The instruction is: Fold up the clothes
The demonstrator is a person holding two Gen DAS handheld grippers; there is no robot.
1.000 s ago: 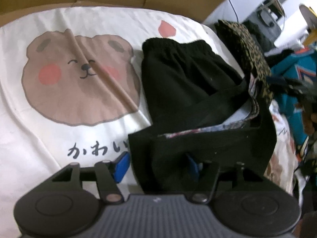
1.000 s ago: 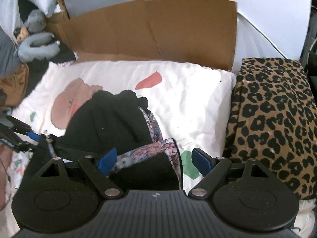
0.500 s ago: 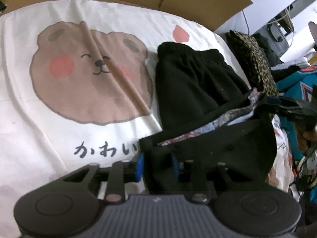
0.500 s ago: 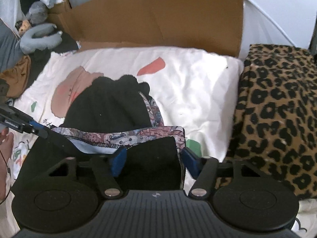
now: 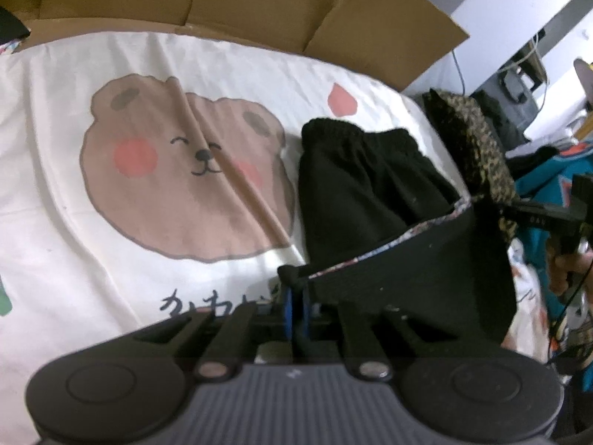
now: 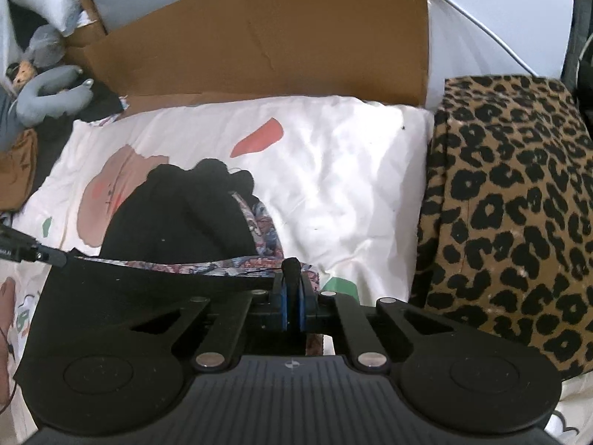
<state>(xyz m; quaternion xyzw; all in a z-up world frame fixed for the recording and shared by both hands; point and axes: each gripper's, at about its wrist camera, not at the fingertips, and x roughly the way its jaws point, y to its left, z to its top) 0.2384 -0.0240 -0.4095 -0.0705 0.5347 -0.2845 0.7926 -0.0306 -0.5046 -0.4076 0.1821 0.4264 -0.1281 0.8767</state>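
Both grippers, left gripper (image 5: 295, 309) and right gripper (image 6: 291, 306), are pinching the black garment's (image 5: 355, 193) near hem; its waistband is lying straight ahead.

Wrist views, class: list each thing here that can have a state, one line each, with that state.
Left tongs: shut on a corner of the black garment.
Right tongs: shut on the other near corner.
Black garment: partly folded, near edge taut between the tongs, patterned lining showing.
Bear-print sheet: spread out, creased.
Leopard-print cloth: folded, beside the sheet.
Cardboard: opened flat, standing behind the sheet.
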